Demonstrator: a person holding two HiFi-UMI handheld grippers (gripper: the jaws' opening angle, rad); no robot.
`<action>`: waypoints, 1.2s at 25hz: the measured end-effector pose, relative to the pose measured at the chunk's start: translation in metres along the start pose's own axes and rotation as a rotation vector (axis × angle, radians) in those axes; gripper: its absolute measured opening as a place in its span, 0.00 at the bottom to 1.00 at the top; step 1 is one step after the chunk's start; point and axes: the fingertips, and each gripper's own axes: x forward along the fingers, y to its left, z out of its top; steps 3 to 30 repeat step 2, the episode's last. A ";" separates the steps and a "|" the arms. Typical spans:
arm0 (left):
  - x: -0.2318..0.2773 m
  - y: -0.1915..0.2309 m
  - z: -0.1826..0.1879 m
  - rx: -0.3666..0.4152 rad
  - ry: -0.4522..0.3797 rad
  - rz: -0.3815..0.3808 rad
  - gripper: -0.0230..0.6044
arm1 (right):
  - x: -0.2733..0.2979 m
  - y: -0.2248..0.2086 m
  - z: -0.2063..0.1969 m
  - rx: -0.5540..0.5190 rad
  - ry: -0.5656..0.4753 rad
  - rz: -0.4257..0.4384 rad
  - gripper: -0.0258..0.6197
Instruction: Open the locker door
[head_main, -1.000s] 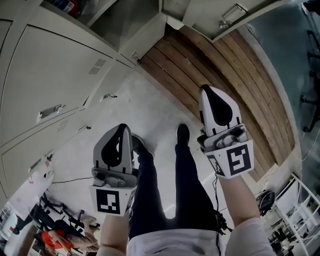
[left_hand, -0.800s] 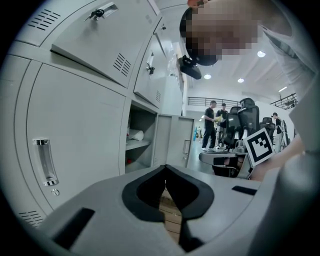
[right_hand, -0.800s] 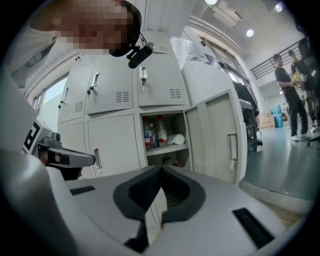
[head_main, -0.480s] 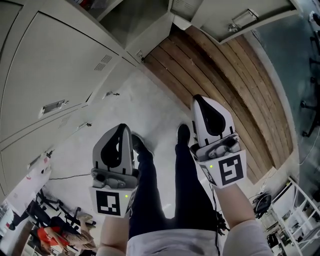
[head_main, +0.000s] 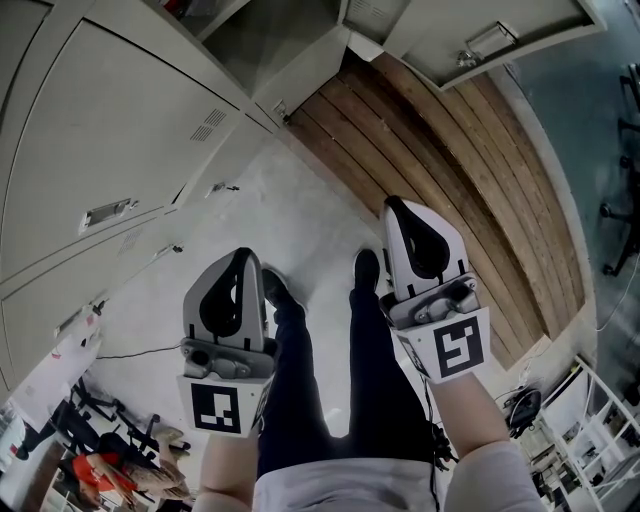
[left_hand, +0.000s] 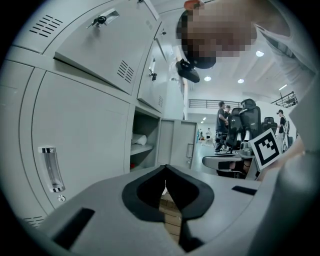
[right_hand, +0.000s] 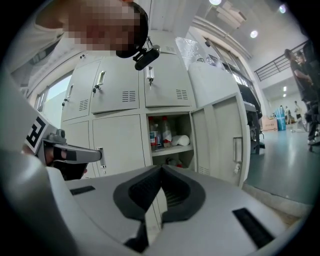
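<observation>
A bank of grey lockers (head_main: 110, 130) fills the left of the head view. One locker stands with its door (head_main: 480, 35) swung out, handle (head_main: 484, 40) showing. In the right gripper view that door (right_hand: 225, 140) hangs open beside shelves holding bottles (right_hand: 159, 134). My left gripper (head_main: 243, 254) and right gripper (head_main: 392, 202) hang low over the person's legs, away from the lockers, both shut and holding nothing. The left gripper view shows shut jaws below the open compartment (left_hand: 142, 145) and a closed door's handle (left_hand: 50, 170).
A strip of wooden planks (head_main: 450, 180) runs along the locker base beside pale floor (head_main: 300, 215). The person's dark shoes (head_main: 366, 268) point at the lockers. Clutter lies at bottom left (head_main: 110, 460), a wire rack at bottom right (head_main: 600, 420). People stand in the far hall (left_hand: 222, 120).
My right gripper has drawn back a little toward the person and slightly left. The left gripper has stayed in place. The head view has shifted slightly.
</observation>
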 end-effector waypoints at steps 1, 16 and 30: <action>0.000 0.000 0.001 -0.001 -0.001 0.002 0.05 | 0.000 0.001 0.000 -0.002 0.001 0.001 0.06; 0.000 0.001 0.001 -0.003 -0.002 0.004 0.05 | -0.001 0.001 0.000 -0.003 0.001 0.002 0.06; 0.000 0.001 0.001 -0.003 -0.002 0.004 0.05 | -0.001 0.001 0.000 -0.003 0.001 0.002 0.06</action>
